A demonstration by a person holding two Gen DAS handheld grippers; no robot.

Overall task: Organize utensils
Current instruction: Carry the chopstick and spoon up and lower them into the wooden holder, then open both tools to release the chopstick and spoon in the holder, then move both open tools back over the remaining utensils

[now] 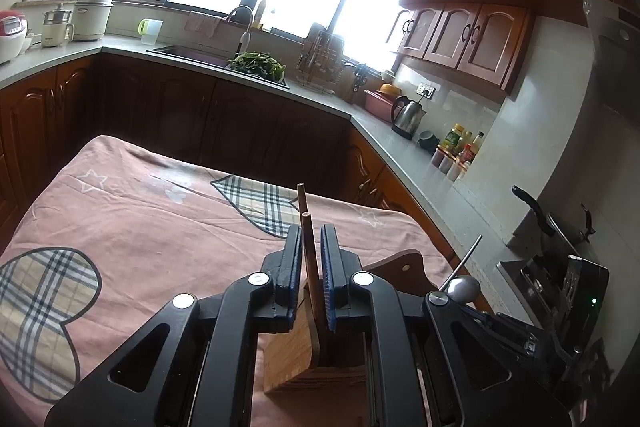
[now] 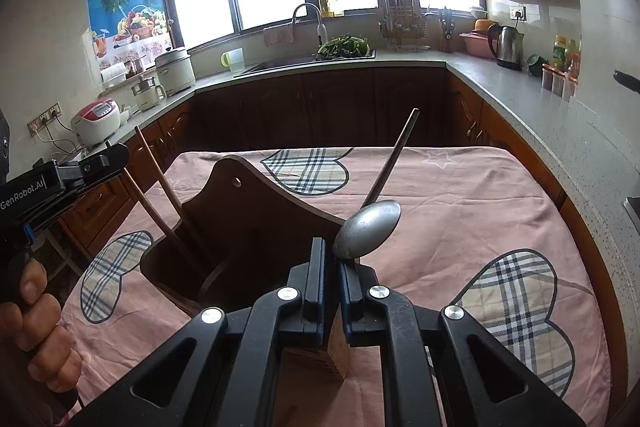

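A wooden utensil holder (image 2: 240, 227) stands on the pink-clothed table (image 2: 460, 211); it also shows below my left gripper (image 1: 296, 355). My left gripper (image 1: 311, 247) is nearly shut around two wooden chopsticks (image 1: 307, 239), whose lower ends sit in the holder. The chopsticks (image 2: 160, 187) lean out of the holder in the right wrist view, where the left gripper (image 2: 116, 157) shows at the left. My right gripper (image 2: 331, 259) is shut on the bowl end of a metal spoon (image 2: 368, 227), handle (image 2: 394, 155) pointing up and away. The spoon (image 1: 462, 285) shows at right in the left wrist view.
Kitchen counters run around the table, with a sink (image 2: 304, 61), a bowl of greens (image 2: 344, 47), a kettle (image 2: 506, 47), a rice cooker (image 2: 96, 119) and condiment bottles (image 2: 564, 61). A stove with a pan (image 1: 560, 227) is at the right.
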